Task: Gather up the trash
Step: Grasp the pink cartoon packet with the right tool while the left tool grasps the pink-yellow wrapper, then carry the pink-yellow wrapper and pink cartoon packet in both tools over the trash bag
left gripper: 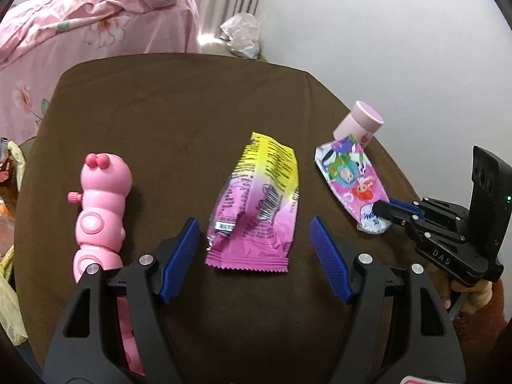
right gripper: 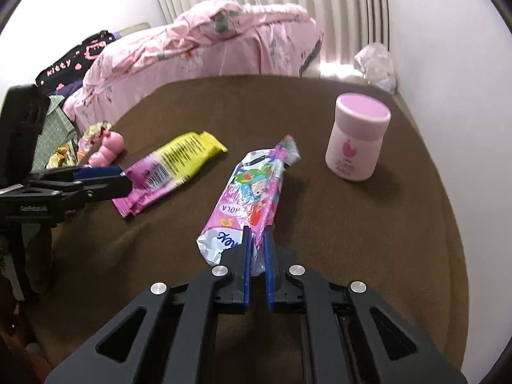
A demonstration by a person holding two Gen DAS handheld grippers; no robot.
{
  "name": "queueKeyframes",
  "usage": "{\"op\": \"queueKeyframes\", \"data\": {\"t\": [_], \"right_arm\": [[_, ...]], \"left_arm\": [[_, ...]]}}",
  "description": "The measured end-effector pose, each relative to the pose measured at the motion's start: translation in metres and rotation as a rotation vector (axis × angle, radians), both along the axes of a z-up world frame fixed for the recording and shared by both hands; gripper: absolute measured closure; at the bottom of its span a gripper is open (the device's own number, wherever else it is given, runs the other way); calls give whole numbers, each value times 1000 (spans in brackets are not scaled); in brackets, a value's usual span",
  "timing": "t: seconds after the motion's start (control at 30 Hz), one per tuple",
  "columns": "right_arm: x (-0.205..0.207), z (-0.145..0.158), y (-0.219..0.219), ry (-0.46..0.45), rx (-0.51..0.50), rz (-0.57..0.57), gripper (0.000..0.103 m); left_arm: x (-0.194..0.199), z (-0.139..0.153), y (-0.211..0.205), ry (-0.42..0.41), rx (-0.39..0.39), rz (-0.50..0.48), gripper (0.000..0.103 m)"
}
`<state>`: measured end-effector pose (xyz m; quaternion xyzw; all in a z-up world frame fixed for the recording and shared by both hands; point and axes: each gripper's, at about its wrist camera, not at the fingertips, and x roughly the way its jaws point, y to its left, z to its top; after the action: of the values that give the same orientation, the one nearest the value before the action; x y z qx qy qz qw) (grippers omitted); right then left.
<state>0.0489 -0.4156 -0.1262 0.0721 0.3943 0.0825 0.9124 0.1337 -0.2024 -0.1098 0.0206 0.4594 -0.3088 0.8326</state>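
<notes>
On the brown table (left gripper: 179, 105), 2 wrappers lie as trash. The right gripper (right gripper: 258, 246) has its jaws clamped on the near end of the cartoon-printed wrapper (right gripper: 252, 188), whose far end points toward the pink jar (right gripper: 360, 137) standing upright to the far right. The left gripper (left gripper: 256, 243) hovers with jaws wide apart, straddling the near end of the pink-and-yellow wrapper (left gripper: 259, 201) without touching it. A pink caterpillar toy (left gripper: 99, 211) lies just left of that gripper. A pink floral quilt (right gripper: 204, 41) is heaped beyond the table.
</notes>
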Motion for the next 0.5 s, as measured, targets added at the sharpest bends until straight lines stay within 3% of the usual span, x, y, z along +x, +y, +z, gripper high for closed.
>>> {"op": "queueKeyframes", "data": {"t": [0.13, 0.2, 0.27, 0.37, 0.43, 0.5], "right_arm": [[-13, 13, -10, -47, 11, -50, 96], [-18, 17, -14, -57, 12, -60, 96], [-23, 20, -17, -59, 17, -69, 96], [-27, 19, -19, -53, 20, -79, 96], [-29, 21, -18, -53, 24, -82, 96], [-33, 26, -15, -67, 18, -77, 96]], "left_arm": [[9, -2, 6, 107, -80, 9, 32], [11, -2, 10, 118, -107, 36, 40], [12, -2, 8, 83, -58, 64, 54], [3, -2, -11, -25, 78, 35, 60], [-4, -4, -23, -91, 170, 24, 81], [-7, -4, -20, -87, 146, 21, 92]]}}
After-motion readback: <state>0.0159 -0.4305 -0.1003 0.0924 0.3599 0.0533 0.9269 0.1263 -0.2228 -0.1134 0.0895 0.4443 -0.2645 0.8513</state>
